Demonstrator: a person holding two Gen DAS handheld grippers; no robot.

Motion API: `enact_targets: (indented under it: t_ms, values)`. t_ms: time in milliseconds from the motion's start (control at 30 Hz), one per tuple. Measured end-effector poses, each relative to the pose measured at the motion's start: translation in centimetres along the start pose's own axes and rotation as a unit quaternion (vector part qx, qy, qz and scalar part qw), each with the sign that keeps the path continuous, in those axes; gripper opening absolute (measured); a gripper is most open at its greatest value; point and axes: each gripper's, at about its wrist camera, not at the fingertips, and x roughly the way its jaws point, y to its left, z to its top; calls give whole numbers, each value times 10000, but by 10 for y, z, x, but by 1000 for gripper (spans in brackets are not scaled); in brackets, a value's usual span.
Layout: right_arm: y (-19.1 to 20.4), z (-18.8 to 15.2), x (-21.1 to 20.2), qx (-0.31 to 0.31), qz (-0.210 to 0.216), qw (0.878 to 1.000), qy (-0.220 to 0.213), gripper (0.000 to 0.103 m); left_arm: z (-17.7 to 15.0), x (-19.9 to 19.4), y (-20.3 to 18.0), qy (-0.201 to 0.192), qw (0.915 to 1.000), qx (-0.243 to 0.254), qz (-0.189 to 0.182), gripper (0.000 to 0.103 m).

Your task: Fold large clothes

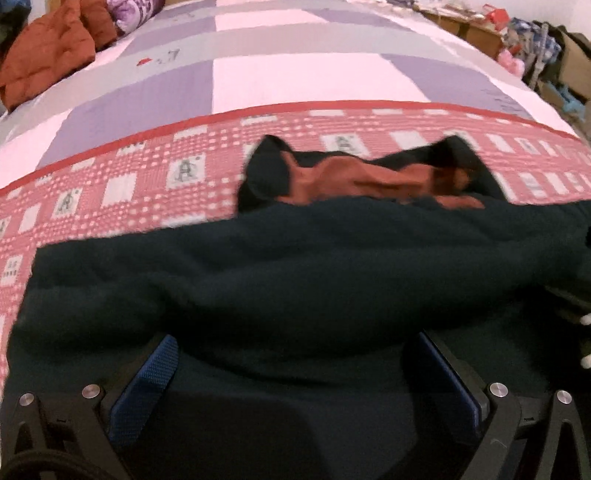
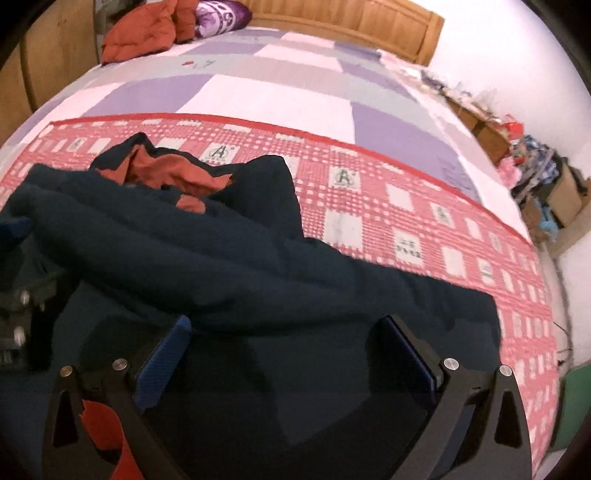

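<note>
A large dark navy jacket [image 1: 295, 266] with a rust-orange lining [image 1: 354, 181] lies on the red patterned blanket [image 1: 110, 192] at the near end of the bed; it also shows in the right wrist view [image 2: 221, 258], lining [image 2: 173, 173] at its far end. My left gripper [image 1: 295, 354] is open, its blue-padded fingers [image 1: 147, 384] spread wide with a fold of the jacket lying over their tips. My right gripper [image 2: 288, 332] is open too, fingers [image 2: 162, 365] spread, tips under a fold near the jacket's right edge. The left gripper's body shows at the left in the right wrist view [image 2: 18, 314].
The bed has a purple, grey and white checked sheet [image 2: 280, 96] beyond the blanket. An orange quilted item [image 2: 140, 33] and a purple pillow [image 2: 221, 14] lie at the far left by the wooden headboard [image 2: 351, 26]. Cluttered boxes and clothes [image 2: 535, 173] stand right of the bed.
</note>
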Motion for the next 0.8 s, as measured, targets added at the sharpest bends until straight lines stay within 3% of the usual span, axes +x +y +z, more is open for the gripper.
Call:
enact_targets:
  t_ms: [133,300,433,533,633,800]
  values:
    - [-53,-11,3,427,-59,9991,-47,103,-2,1,41,-15,9996,-152,247,103]
    - [-134,-43,-1,1149,-343,9928,45,103,-20,3,116,56,9942,-785,737,103]
    - [-202,-80,0,2046,-603,9767,248,103,-35,4,151,177,9879,-1277,864,103]
    - [-220,-101,-3,2313,-543,9710,265,103,-45,2,158,156,9851,-1430,939,103]
    - [-217,-107,-10,2199,-652,9733,125,103,-54,-5,159,86,9847,-1352,1097,103]
    - [-219,-116,-25,2455,-597,9675,-80,103,-75,-24,171,-9,9781,-1682,1229,103]
